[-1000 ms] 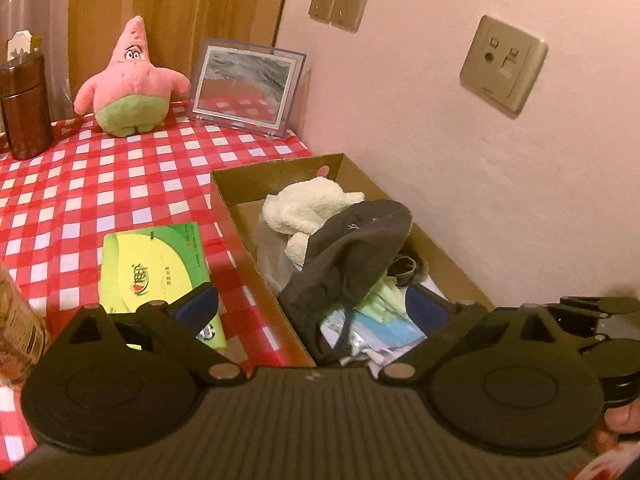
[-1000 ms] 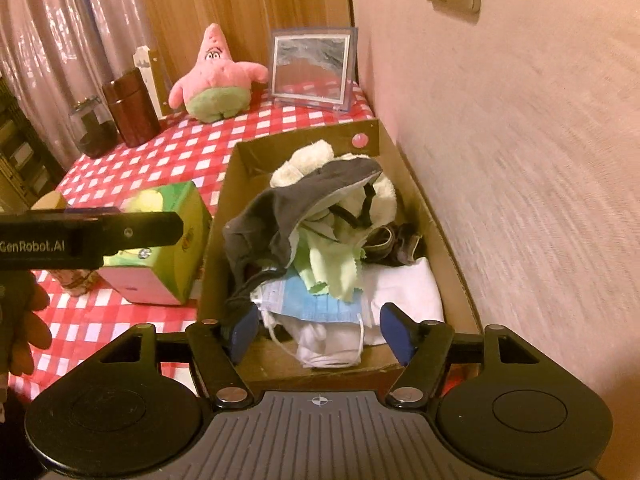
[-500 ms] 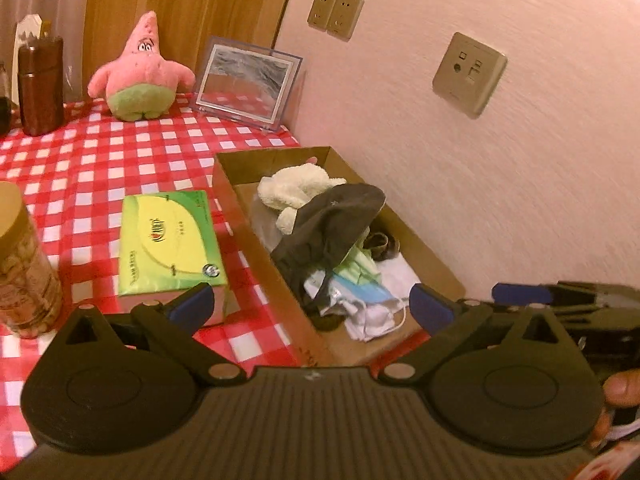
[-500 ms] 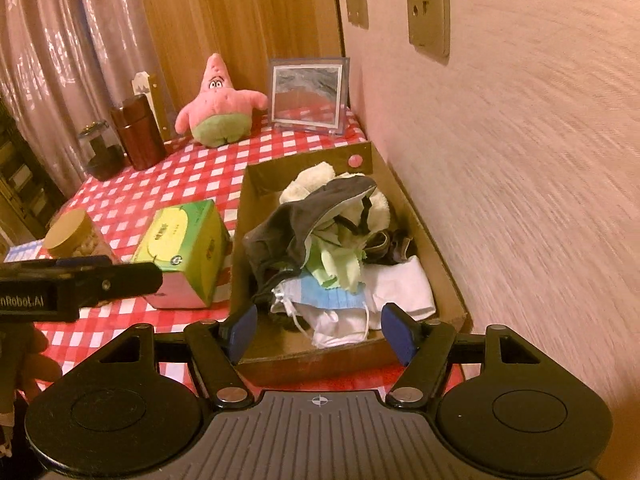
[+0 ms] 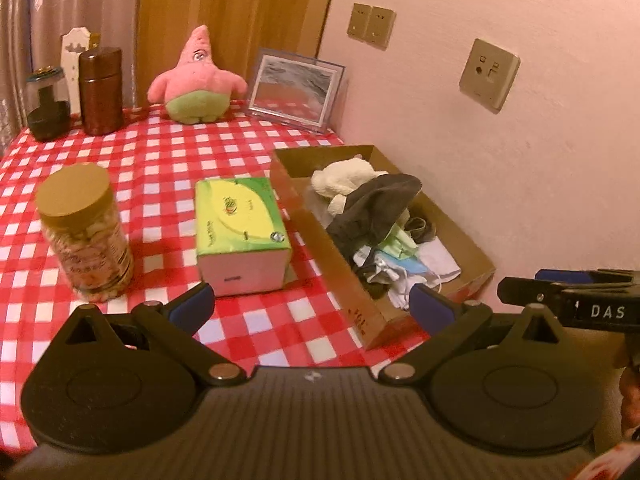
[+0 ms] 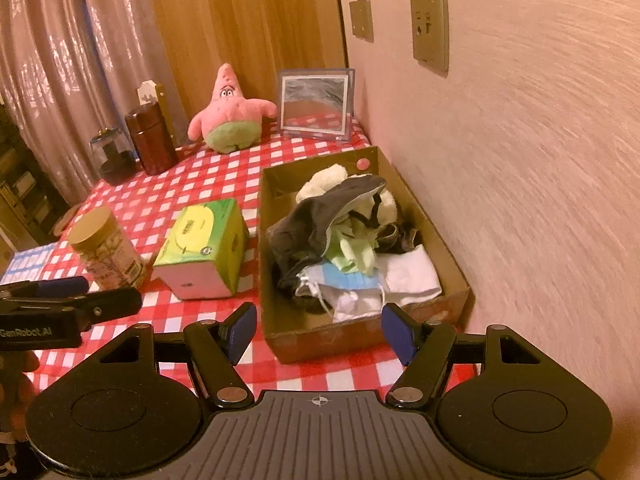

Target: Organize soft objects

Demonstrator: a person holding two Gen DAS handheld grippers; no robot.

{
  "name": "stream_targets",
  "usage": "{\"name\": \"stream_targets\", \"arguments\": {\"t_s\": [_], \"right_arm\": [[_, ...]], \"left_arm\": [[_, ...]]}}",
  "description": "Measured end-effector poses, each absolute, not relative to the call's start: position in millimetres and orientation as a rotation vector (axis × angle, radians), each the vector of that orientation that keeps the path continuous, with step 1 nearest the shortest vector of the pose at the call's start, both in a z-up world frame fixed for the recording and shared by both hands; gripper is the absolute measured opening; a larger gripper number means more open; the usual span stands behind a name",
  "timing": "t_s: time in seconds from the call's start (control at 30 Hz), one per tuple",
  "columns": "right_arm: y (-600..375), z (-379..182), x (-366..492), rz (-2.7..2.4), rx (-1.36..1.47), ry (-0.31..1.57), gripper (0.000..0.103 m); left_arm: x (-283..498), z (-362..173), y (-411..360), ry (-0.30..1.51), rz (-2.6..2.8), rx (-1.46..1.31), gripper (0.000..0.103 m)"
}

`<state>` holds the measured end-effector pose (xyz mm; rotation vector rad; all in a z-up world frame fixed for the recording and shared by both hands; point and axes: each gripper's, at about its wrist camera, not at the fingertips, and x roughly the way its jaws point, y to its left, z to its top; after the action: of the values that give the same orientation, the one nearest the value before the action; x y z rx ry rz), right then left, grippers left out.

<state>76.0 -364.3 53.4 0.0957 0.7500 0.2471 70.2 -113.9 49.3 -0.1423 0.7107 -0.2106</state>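
— Cardboard box (image 6: 452, 264) first: where does it sit from your tools?

— Just ahead of my right gripper (image 6: 320, 330), whose blue fingers are spread wide with nothing between them. The box's near end wall lies right beyond those tips. My left gripper (image 5: 312, 306) is spread wide and empty too, but it faces the tissue box (image 5: 240, 232) and the checked tablecloth (image 5: 160, 168); from there the cardboard box lies off to the right.

— So which hand is nearer?

— The right, I judge. The box's long axis runs away from me along the wall (image 6: 520, 160), so a straight reach goes down its length.

— What's inside, front to back?

— Face masks and white cloth (image 6: 408, 274) nearest, then a pale green cloth (image 6: 356, 256), then a dark garment (image 6: 316, 220) draped over a cream plush (image 6: 324, 180) at the far end.

— And beyond the box?

— A pink star plush (image 6: 230, 120) sits well apart at the table's back, upright beside a framed picture (image 6: 316, 106). It looks like the one soft thing outside the box, further than either gripper reaches now.
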Motion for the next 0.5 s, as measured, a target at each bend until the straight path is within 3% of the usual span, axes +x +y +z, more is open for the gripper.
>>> {"name": "stream_targets", "arguments": {"t_s": [0.5], "right_arm": [[-351.1, 47.2, 34.3, 0.227, 0.087, 0.744, 0.069]], "left_arm": [[18.9, 47.2, -102.1, 0.724, -0.189, -0.133, 0.102]]}}
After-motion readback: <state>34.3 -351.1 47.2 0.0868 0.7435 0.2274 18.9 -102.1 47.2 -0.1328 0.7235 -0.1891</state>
